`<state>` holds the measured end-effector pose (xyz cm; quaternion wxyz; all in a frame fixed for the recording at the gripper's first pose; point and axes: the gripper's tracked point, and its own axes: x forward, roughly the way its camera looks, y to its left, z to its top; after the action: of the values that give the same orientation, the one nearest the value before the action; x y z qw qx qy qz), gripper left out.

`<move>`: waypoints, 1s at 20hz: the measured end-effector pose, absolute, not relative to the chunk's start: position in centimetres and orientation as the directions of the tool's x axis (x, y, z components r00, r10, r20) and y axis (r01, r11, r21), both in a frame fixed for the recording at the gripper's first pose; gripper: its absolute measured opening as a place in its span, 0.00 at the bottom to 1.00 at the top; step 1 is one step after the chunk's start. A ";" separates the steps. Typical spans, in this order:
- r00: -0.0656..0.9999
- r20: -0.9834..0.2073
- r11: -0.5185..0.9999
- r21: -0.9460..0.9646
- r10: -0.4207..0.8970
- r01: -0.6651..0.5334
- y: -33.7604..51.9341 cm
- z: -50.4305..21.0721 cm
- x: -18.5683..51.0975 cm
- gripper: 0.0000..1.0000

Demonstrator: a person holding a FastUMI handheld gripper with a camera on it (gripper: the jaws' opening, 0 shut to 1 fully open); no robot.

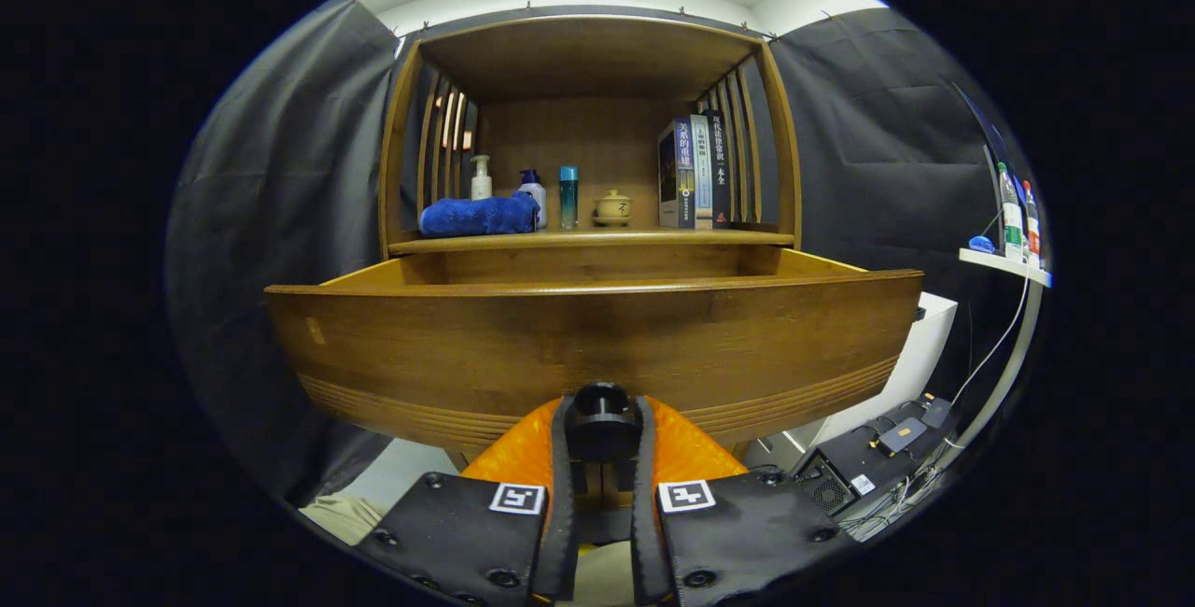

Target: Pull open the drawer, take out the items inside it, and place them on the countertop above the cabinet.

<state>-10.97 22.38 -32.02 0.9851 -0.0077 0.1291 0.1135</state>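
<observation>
Gripper-mounted fisheye, low and close against the drawer front (597, 336), facing level into the cabinet (588, 121), seemingly slightly upward

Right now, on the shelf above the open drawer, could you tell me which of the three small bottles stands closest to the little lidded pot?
The teal bottle, just beside the lidded pot; the white pump bottle and the blue-capped bottle stand behind the blue towel.

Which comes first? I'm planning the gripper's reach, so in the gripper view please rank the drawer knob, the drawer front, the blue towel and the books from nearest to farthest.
1. Drawer knob, clamped between the gripper fingers.
2. Drawer front, just beyond the knob.
3. Blue towel, on the countertop, left.
4. Books, right, set further back.
</observation>
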 end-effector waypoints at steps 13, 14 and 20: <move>0.908 -0.374 0.981 0.109 0.189 -0.160 22.5 -31.7 -11.0 0.45; 0.905 -0.380 0.981 0.116 0.190 -0.157 22.5 -31.5 -11.1 0.46; 0.930 -0.318 0.982 0.100 0.186 -0.162 22.6 -26.3 -10.8 0.53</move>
<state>-10.76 22.60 -26.26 0.9816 0.0360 0.1654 0.0887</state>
